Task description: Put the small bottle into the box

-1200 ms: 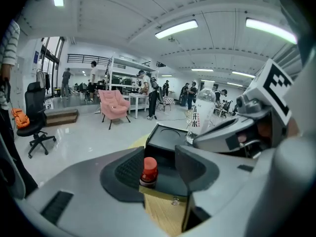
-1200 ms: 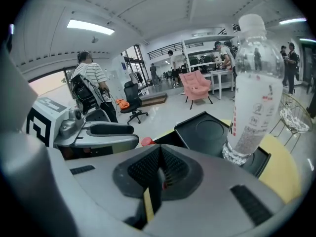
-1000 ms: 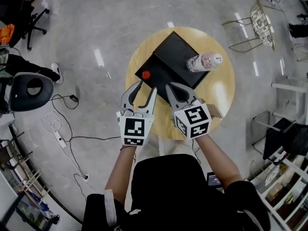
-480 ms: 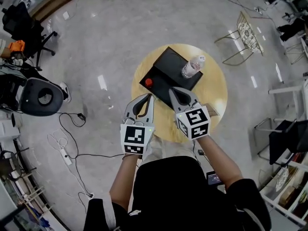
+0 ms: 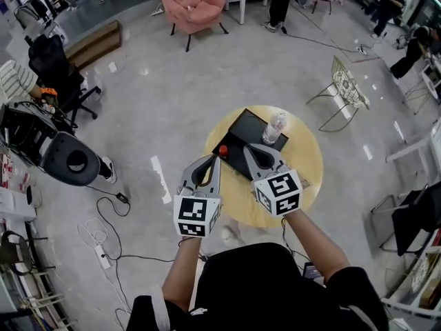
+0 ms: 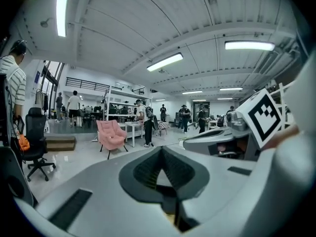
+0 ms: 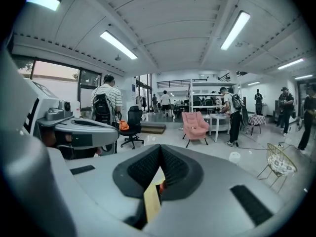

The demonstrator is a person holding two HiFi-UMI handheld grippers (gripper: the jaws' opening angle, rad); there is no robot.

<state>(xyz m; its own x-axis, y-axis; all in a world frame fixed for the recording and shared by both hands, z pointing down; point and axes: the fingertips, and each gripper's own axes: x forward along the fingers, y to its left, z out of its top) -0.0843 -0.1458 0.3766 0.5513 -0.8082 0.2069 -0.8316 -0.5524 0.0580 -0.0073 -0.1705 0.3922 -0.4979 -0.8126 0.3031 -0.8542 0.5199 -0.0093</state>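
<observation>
The left gripper [image 5: 216,158] and the right gripper [image 5: 247,149] were grey, each with a black-and-white checked marker cube. Just past their tips lay a black box [image 5: 249,131] with a red dot [image 5: 222,150] and a clear small bottle [image 5: 274,128], on a pale yellow table [image 5: 306,174]. Far ahead of them stood a pink armchair [image 5: 193,2].

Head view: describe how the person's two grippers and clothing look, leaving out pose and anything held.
The left gripper and right gripper are alike: light grey curved fingers with dark ribbed inner pads, each carrying a white cube of black square markers. No cables show on them. The person wears a black top.
</observation>
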